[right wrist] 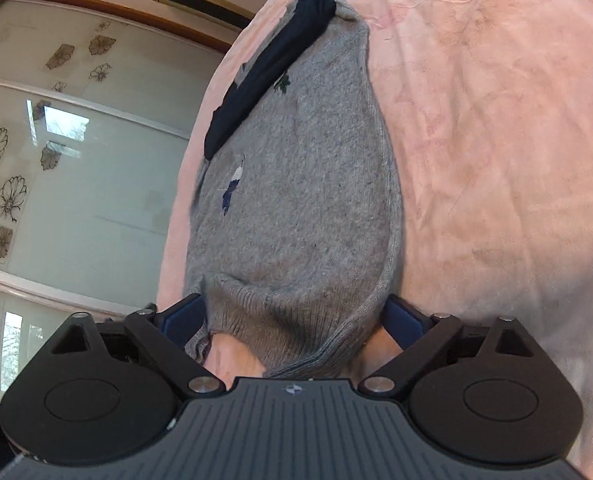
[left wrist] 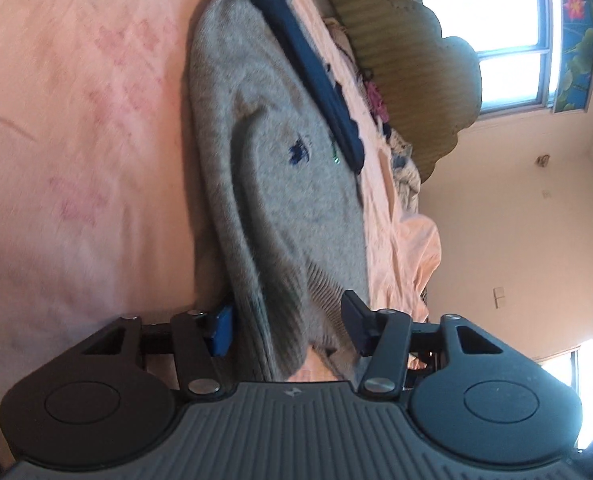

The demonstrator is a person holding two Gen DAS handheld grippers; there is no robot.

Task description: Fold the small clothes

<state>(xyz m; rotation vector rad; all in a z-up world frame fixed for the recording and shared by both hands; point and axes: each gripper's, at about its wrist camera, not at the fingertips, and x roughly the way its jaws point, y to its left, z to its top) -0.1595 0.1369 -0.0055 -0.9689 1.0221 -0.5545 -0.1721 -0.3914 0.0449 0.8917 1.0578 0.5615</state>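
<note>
A small grey knitted sweater with a navy band along its far edge and a small blue embroidered motif lies on a pink bed sheet. My left gripper is open, its jaws either side of the sweater's ribbed hem corner, the cloth bunched between them. In the right wrist view the same sweater runs away from me. My right gripper is open wide, its blue pads flanking the other ribbed hem corner, which fills the gap.
The pink sheet covers the bed around the sweater. An olive padded headboard and a heap of other clothes lie beyond it. A window and white wall are on the left view's right side. Flower-patterned wardrobe doors stand beside the bed.
</note>
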